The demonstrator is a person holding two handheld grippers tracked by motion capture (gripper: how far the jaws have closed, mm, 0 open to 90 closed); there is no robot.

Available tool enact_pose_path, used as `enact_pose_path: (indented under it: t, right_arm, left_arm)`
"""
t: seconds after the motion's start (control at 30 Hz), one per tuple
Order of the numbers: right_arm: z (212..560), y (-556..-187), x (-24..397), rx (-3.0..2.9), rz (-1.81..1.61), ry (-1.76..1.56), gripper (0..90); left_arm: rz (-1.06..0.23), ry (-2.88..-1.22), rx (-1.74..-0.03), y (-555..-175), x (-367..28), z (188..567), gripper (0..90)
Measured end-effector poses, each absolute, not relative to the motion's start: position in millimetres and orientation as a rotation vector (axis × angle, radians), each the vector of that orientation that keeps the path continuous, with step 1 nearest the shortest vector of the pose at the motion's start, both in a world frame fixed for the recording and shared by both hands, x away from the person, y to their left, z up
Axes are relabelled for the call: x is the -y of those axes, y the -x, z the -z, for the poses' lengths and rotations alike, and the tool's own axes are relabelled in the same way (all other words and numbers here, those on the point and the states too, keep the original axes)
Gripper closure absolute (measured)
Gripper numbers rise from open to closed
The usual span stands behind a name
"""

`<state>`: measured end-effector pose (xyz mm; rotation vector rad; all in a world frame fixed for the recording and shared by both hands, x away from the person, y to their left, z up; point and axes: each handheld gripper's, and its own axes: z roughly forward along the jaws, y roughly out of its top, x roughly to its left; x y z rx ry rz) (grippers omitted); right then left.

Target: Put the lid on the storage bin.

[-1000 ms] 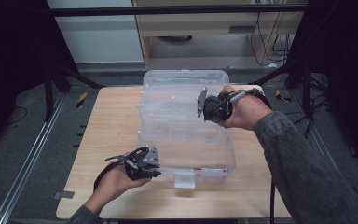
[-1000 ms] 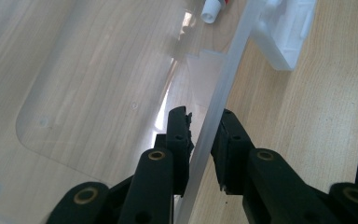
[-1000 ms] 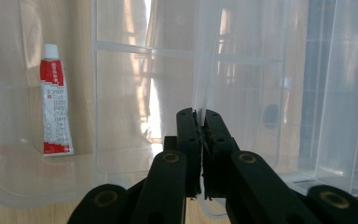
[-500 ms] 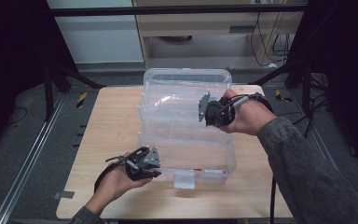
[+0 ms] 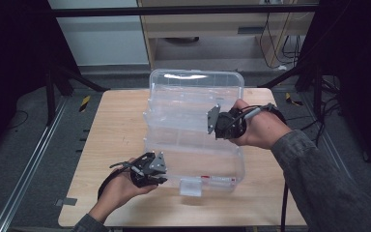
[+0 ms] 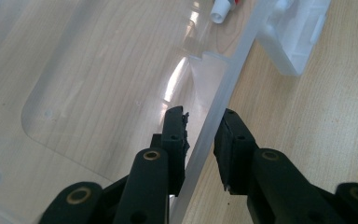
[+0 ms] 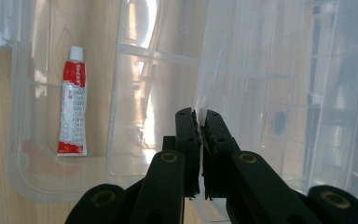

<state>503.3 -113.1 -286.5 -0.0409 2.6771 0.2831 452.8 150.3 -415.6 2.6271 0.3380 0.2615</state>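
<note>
two grippers on one clear box

the clear plastic box sits mid-frame on the wooden table, its lid raised at upper centre. my right gripper is pinched tight on an inner tray's edge, right of centre. my left gripper, lower left, straddles the box's near rim, jaws slightly apart. a red-and-white tube lies inside.

Dim dark surroundings; overhead light glares off clear plastic.

Wooden table; red-white tube flat in bin; yellow-black floor marker left.
</note>
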Motion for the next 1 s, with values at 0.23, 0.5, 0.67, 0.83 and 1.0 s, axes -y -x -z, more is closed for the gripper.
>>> enact_pose_path:
  t: [0.23, 0.5, 0.67, 0.83, 1.0]
  right_arm:
    - [288.2, -493.2, 112.7, -2.669, -0.272, 0.057, 85.9]
    - [290.9, -488.1, 113.5, -2.672, -0.289, 0.065, 85.6]
    - [290.2, -492.7, 112.7, -2.673, -0.277, 0.065, 84.8]
    - [290.4, -506.3, 110.6, -2.666, -0.288, 0.043, 85.1]
    - [291.0, -502.7, 109.1, -2.654, -0.291, 0.059, 85.4]
  left_arm:
    - [-0.267, -2.632, -0.341, -452.9, -149.9, 415.5, 73.3]
    - [-0.280, -2.633, -0.343, -451.6, -149.2, 415.9, 72.8]
    - [-0.307, -2.636, -0.384, -449.8, -146.1, 416.4, 71.4]
    - [-0.341, -2.623, -0.410, -452.5, -143.0, 417.5, 71.2]
    - [-0.346, -2.628, -0.401, -452.6, -143.3, 417.4, 71.2]
